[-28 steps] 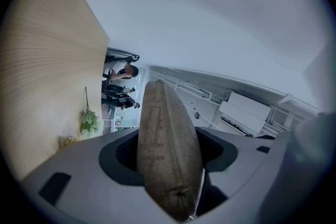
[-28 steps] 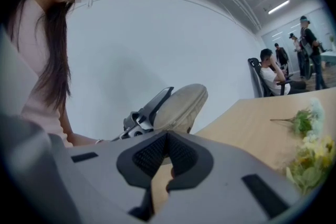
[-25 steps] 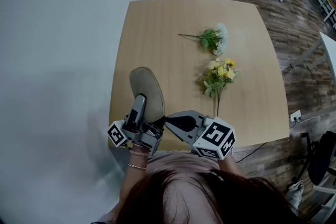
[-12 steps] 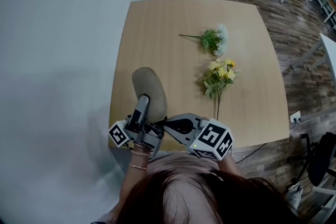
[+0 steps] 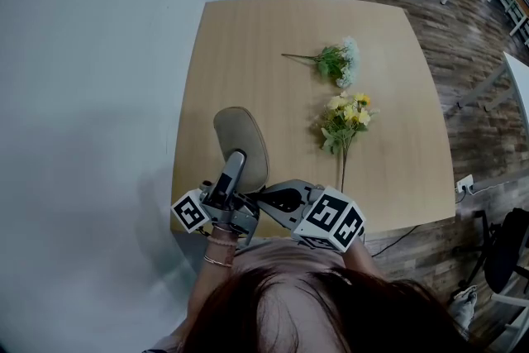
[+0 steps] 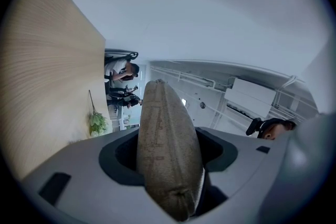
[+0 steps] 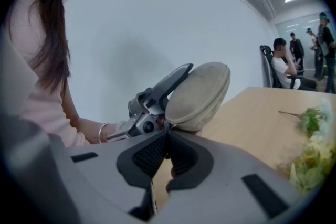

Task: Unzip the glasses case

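Progress is slim so far: the glasses case (image 5: 240,146) is up off the surface (image 5: 248,54), left of the yellow flowers (image 5: 347,118) and closer to us than they are. Every edge of its beige shell that we can see looks closed. Our left claw (image 5: 235,161) is clenched across the case's lower end and holds it upright with a tilt, so the bracing half of the job is in place. Our right claw (image 7: 167,135) has its jaws pressed together, tips right against the case's bottom rim on the flowers' side. We judge that's where the zip pull sits, though we can't make out whether a tab is actually pinched. The whole run of the zipper is still to be drawn round. Against a second ago, little has changed: the case has leaned a shade nearer the yellow flowers, the right claw's marker cube has edged slightly away from them, and both grips look the same.
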`<state>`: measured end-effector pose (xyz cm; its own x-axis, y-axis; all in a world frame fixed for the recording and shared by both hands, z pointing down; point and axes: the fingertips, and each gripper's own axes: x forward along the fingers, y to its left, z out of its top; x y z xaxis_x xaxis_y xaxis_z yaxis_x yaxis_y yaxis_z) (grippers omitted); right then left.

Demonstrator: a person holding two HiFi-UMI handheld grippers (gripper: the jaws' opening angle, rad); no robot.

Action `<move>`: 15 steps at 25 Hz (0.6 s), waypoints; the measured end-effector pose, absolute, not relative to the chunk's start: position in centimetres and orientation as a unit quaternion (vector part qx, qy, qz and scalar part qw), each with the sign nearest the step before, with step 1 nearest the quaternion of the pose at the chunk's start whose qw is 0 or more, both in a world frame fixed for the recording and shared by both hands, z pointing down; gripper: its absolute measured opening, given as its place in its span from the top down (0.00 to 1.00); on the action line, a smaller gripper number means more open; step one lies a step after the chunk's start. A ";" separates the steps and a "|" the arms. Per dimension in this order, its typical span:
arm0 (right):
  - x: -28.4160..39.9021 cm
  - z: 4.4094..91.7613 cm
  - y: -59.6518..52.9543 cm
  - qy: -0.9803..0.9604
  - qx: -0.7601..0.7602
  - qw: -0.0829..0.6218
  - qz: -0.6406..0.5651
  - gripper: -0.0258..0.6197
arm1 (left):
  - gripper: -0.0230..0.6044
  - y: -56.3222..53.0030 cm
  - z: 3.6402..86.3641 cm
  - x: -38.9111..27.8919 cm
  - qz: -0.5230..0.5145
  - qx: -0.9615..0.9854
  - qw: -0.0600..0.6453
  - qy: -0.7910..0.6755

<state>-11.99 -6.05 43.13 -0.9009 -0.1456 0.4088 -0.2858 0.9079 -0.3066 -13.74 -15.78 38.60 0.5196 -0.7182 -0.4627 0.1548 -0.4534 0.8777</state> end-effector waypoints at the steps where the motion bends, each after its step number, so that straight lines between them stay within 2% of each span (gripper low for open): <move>1: -12.0 43.2 -6.0 -0.957 0.112 0.194 0.184 0.94 | 0.52 -15.8 38.6 -13.6 -0.447 0.726 0.485 -0.195; 15: -11.5 44.6 -5.1 -0.946 0.079 0.254 0.185 0.94 | 0.52 -15.2 39.6 -10.8 -0.370 0.770 0.477 -0.206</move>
